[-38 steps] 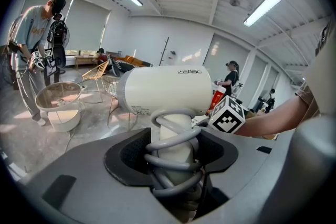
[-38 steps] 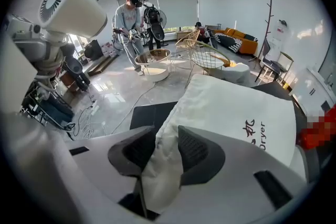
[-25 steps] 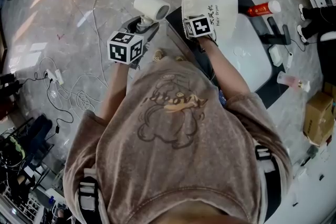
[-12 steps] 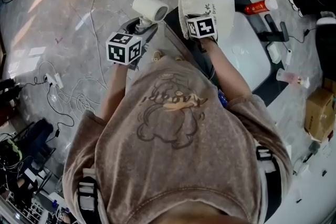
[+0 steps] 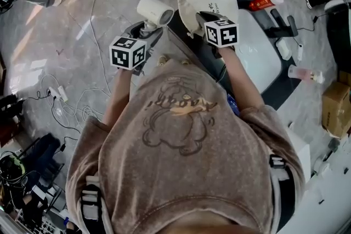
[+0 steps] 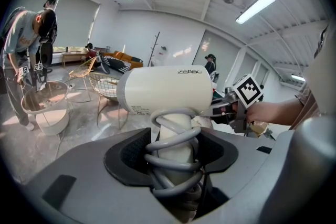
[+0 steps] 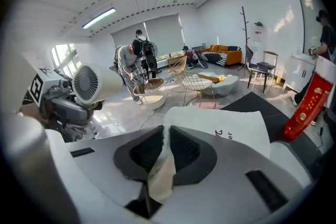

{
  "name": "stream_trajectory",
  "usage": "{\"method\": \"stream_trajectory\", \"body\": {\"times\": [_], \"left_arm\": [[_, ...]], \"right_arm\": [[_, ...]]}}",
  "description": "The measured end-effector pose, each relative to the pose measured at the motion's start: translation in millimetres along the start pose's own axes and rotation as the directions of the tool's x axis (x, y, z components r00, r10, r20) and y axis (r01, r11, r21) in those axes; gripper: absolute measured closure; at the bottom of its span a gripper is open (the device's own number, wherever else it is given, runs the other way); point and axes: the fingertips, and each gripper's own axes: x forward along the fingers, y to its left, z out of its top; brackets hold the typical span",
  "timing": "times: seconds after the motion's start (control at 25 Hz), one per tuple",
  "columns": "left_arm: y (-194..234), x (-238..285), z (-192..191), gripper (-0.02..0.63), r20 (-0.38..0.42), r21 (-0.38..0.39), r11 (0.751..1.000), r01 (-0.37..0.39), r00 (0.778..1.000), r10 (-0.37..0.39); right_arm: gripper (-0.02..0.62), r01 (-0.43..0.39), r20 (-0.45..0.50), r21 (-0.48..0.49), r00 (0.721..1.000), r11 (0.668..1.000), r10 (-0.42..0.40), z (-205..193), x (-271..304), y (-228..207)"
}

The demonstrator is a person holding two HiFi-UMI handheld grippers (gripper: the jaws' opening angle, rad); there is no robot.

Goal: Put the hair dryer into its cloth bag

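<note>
hair dryer (image 5: 155,10), barrel seemingly toward cloth bag (image 5: 213,5)

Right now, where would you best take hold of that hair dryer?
Probably the handle, from its bottom end, as the left gripper does: that narrow stem, wrapped in coiled cord, fits between the jaws, leaving the wide barrel free to enter the cloth bag.

Brown short-sleeved T-shirt (image 5: 181,172) with a faded bear print; black straps (image 5: 90,203) at both sides; left gripper (image 6: 176,147) and right gripper (image 7: 164,152) grey-shelled, black-padded fingers (image 6: 131,157), each bearing a black-and-white marker cube (image 5: 129,52).
</note>
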Motion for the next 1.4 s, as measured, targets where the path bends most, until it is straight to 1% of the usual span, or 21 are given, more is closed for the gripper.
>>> {"method": "stream_trajectory", "body": {"times": [0.16,0.32,0.44,0.56,0.72,0.84,0.96,1.08,1.4], "left_arm": [[-0.5,3.6,-2.9,0.347,-0.018,0.011,1.000,0.012,1.000,-0.012],[-4.7,7.6,-4.0,0.347,-0.033,0.020,0.999,0.029,0.999,-0.028],[-6.0,8.4,-6.4,0.347,-0.042,0.023,0.999,0.038,0.998,-0.037],[-7.9,9.6,-7.7,0.347,-0.048,0.021,0.999,0.048,0.998,-0.047],[-15.0,15.6,-8.6,0.347,-0.069,0.026,0.997,0.075,0.995,-0.073],[-22.2,27.2,-13.4,0.347,-0.108,0.045,0.992,0.116,0.988,-0.110],[-29.2,42.3,-20.7,0.347,-0.164,0.073,0.984,0.165,0.975,-0.151],[-33.5,57.9,-28.2,0.347,-0.209,0.077,0.977,0.201,0.961,-0.181],[-43.0,84.4,-54.4,0.347,-0.322,0.104,0.961,0.256,0.923,-0.211]], "right_arm": [[0.549,0.027,0.079,0.023,0.996,0.999,-0.029,10.0,-21.8,-8.2],[0.549,0.047,0.164,0.057,0.985,0.997,-0.056,21.4,-44.5,-16.6],[0.549,0.059,0.203,0.068,0.977,0.996,-0.072,26.3,-55.6,-18.4],[0.549,0.057,0.230,0.066,0.971,0.996,-0.071,29.2,-62.0,-16.4],[0.549,0.046,0.228,0.026,0.972,0.999,-0.051,27.7,-62.2,-8.4],[0.549,0.039,0.217,0.008,0.975,0.999,-0.040,23.6,-58.6,-3.1],[0.549,0.031,0.207,-0.005,0.978,0.999,-0.030,21.0,-55.5,1.6],[0.549,0.029,0.199,-0.017,0.980,0.999,-0.025,20.0,-53.7,3.1],[0.548,0.040,0.171,-0.054,0.985,0.998,-0.030,11.0,-47.6,9.9]]}}
